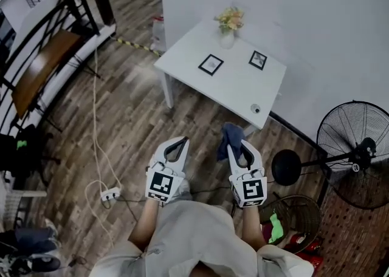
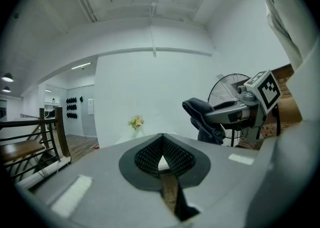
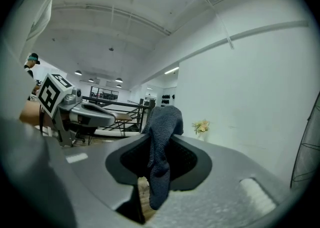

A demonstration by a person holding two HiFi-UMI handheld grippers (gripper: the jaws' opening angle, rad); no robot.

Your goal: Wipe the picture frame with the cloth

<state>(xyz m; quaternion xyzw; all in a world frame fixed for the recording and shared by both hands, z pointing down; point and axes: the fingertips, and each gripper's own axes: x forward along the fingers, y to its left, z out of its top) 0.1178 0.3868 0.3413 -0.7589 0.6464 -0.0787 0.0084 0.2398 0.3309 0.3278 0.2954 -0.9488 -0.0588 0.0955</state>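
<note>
Your right gripper (image 1: 238, 146) pinches 1 dark blue cloth (image 1: 228, 135); your left gripper (image 1: 181, 142) is closed and empty. 2 picture frames (image 1: 211, 64) (image 1: 258, 59) lie on 1 white table (image 1: 237, 90).

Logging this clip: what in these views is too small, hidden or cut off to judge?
Head view: the contents of the left-hand picture frame and right-hand picture frame are too small.
Head view: the small round item near the table edge is too small to identify.
Right gripper view: the cloth is bunched between the jaws, hiding its full shape.
</note>
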